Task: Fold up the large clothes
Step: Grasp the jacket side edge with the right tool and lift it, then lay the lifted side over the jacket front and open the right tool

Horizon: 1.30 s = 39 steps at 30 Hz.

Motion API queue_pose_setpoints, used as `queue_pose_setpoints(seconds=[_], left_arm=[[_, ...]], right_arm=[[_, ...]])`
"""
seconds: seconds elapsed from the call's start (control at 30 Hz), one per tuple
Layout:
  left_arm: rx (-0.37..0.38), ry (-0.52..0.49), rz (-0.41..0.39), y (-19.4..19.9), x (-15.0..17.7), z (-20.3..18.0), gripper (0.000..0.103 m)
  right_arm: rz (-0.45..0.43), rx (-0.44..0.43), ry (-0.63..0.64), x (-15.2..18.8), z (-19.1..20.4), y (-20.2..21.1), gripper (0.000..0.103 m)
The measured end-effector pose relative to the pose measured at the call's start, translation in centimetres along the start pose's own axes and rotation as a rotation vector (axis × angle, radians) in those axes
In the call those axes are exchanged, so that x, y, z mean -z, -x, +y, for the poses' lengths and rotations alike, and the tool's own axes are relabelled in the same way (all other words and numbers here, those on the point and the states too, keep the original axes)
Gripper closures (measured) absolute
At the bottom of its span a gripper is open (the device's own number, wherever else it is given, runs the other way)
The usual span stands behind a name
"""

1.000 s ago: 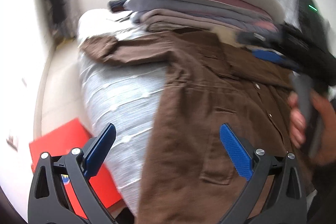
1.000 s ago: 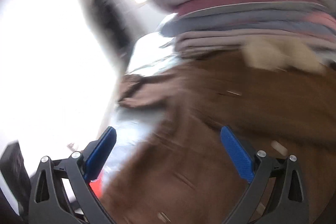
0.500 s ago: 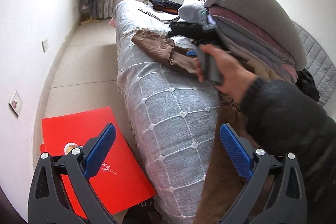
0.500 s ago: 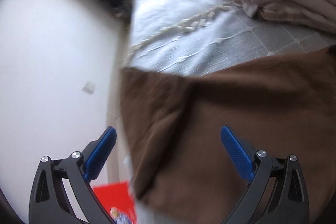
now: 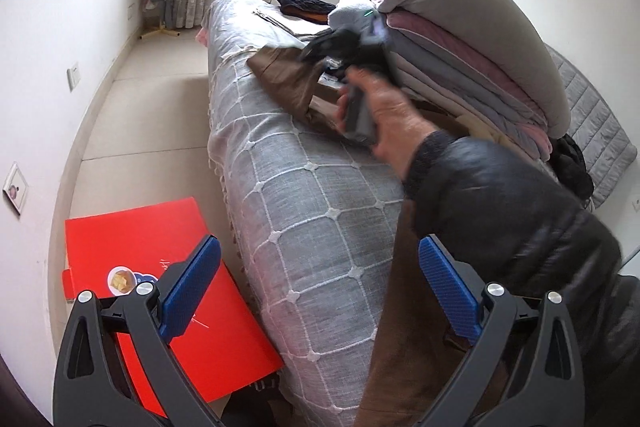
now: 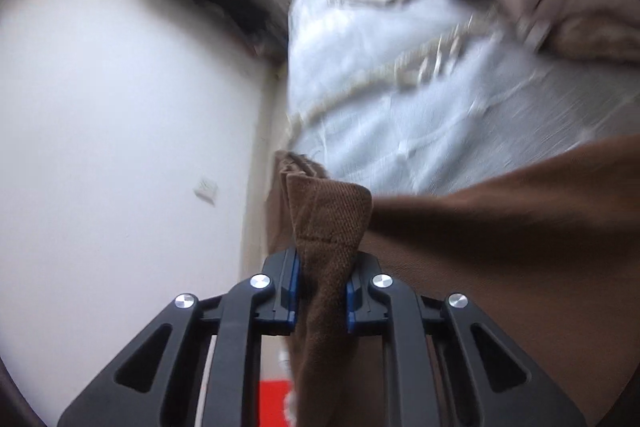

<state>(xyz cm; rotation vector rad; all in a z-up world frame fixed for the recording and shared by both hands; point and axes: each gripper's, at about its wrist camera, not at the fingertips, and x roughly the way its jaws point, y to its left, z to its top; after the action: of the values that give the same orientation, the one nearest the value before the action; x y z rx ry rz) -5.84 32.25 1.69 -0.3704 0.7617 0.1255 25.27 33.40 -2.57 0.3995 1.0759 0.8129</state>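
While the left gripper [image 5: 316, 291] hangs with its blue pads wide apart and empty near the bed's edge, its view shows the brown shirt [image 5: 288, 79] lying across the grey checked bedspread [image 5: 312, 203] and trailing over the side, with a stack of folded bedding [image 5: 472, 51] behind, a red box [image 5: 168, 267] on the pale floor, and a window in the far wall. From the right wrist, the right gripper [image 6: 322, 295] is clamped on a bunched corner of that shirt; the pinch looks narrow, so a quick pull could slip the cloth free or drag the bedspread.
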Motion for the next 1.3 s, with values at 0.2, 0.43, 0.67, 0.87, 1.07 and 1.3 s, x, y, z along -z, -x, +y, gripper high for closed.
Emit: queue_pose_setpoints(seconds=[0.2, 0.43, 0.67, 0.87, 1.07, 1.3], left_arm=[[-0.011, -0.036, 0.03, -1.0, 0.7, -2.0, 0.007], [-0.015, -0.114, 0.063, -2.3, 1.7, -6.4, 0.007], [-0.007, -0.222, 0.098, -4.0, 2.9, -11.7, 0.007], [0.01, -0.296, 0.138, -5.3, 3.9, -15.4, 0.007], [0.024, -0.313, 0.139, -5.3, 4.1, -16.6, 0.007], [0.025, -0.303, 0.138, -5.2, 4.0, -16.4, 0.007]], right_arm=[[-0.303, 0.034, 0.034, -1.1, -1.6, 17.7, 0.086], [-0.604, 0.228, -0.028, 6.3, -12.4, 38.4, 0.086], [-0.517, 0.394, -0.484, 18.6, -33.0, 41.5, 0.081], [-0.519, 0.303, -0.492, 19.3, -34.7, 41.1, 0.077], [-0.541, 0.315, -0.49, 20.3, -34.8, 42.7, 0.077], [-0.638, 0.363, -0.488, 22.3, -34.7, 46.7, 0.077]])
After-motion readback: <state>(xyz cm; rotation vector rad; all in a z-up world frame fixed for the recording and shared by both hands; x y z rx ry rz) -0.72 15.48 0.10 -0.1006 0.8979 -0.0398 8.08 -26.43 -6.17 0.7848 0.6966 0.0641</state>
